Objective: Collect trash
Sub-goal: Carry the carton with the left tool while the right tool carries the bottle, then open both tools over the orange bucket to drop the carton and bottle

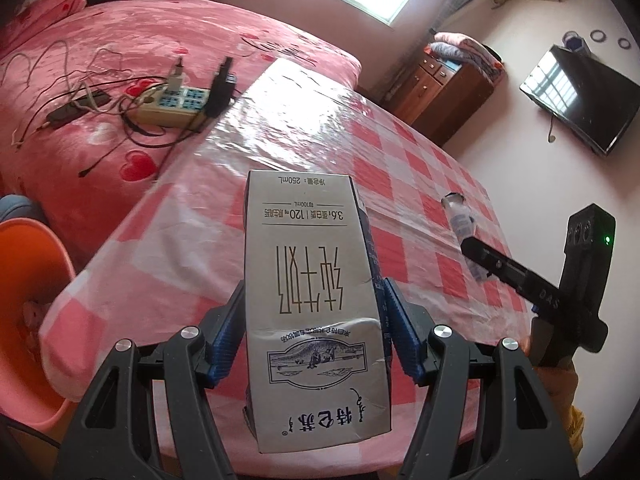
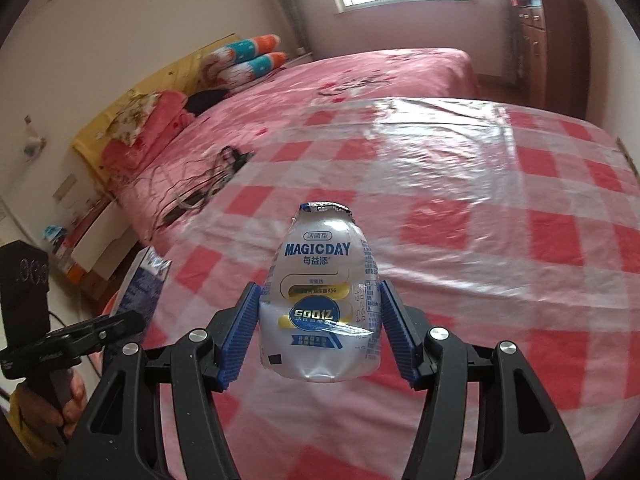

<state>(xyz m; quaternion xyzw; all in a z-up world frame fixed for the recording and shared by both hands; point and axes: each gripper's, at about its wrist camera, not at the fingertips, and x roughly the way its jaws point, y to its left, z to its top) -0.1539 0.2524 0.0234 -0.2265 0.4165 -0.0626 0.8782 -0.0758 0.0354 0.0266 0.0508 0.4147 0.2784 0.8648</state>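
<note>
My left gripper (image 1: pixel 310 300) is shut on a grey-white 250 mL milk carton (image 1: pixel 312 304) with Chinese print, held above the table. My right gripper (image 2: pixel 320 300) is shut on a small clear Magicday yogurt bottle (image 2: pixel 320 300) with a torn foil top, also above the table. In the left wrist view the right gripper (image 1: pixel 472 250) and its bottle (image 1: pixel 460 216) show at the right. In the right wrist view the left gripper (image 2: pixel 116 326) and the carton (image 2: pixel 140 284) show at the lower left.
The table has a pink-and-white checked cloth under clear plastic (image 1: pixel 360 152). An orange bin (image 1: pixel 28 320) stands left of the table. A pink bed (image 1: pixel 100 60) carries a power strip (image 1: pixel 176 104) and cables. A wooden cabinet (image 1: pixel 444 84) and a TV (image 1: pixel 580 96) are at the far right.
</note>
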